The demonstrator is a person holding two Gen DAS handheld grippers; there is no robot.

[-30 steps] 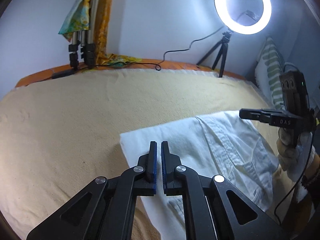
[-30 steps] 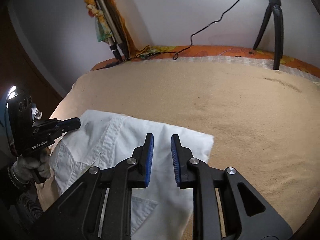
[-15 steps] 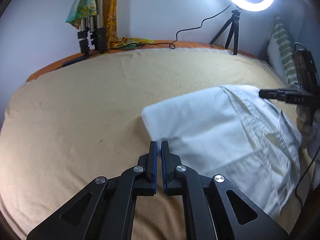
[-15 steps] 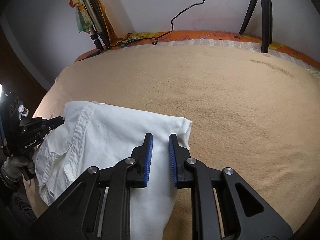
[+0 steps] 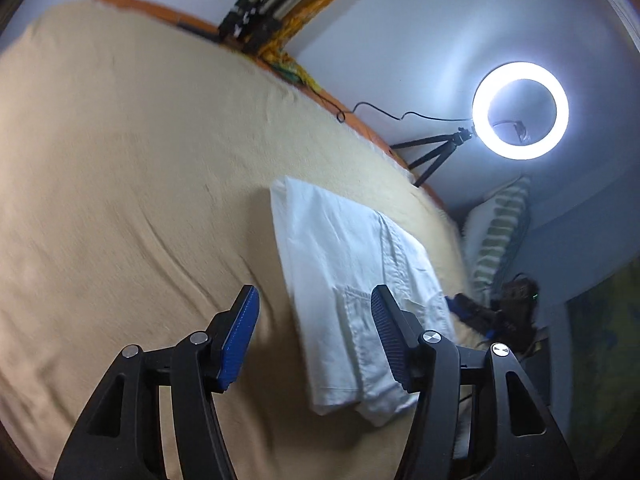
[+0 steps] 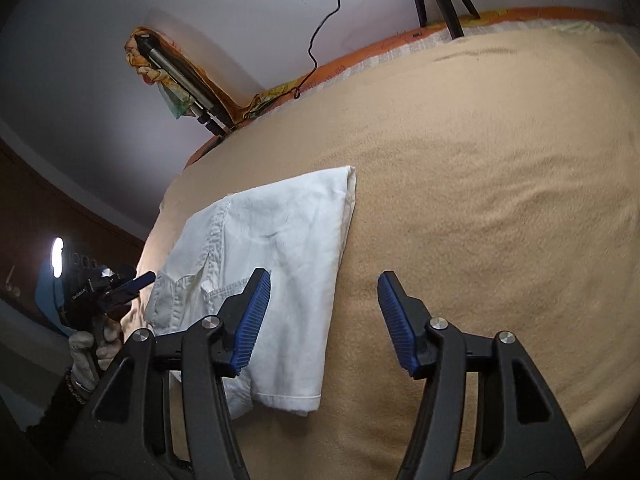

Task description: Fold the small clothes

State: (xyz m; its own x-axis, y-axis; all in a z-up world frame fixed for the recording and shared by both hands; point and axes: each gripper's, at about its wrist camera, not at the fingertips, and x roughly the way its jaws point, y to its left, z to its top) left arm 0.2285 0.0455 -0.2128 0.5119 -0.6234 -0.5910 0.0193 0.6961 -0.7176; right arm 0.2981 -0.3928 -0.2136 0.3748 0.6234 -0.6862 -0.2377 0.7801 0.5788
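A white garment [image 5: 352, 264], folded into a long rectangle with a button placket and pocket showing, lies flat on the beige blanket [image 5: 120, 168]. My left gripper [image 5: 315, 300] hovers over its near end with the jaws opening; the cloth lies below the blue pads and neither pad presses on it. In the right wrist view the garment [image 6: 288, 232] sits at the left. My right gripper [image 6: 324, 282] is above its right edge, jaws opening, gripping nothing. The left gripper [image 6: 140, 282] shows there too, held by a gloved hand [image 6: 86, 348].
A lit ring light [image 5: 520, 110] on a small tripod stands at the bed's far edge, with a cable along the wall. A striped pillow [image 5: 500, 236] leans at the right. Folded tripods [image 6: 188, 84] draped with colourful cloth lean against the wall.
Both grippers have gone from shut at the garment's edge to wide apart, letting it go. Both views have rolled and shifted; the garment now lies still on the blanket.
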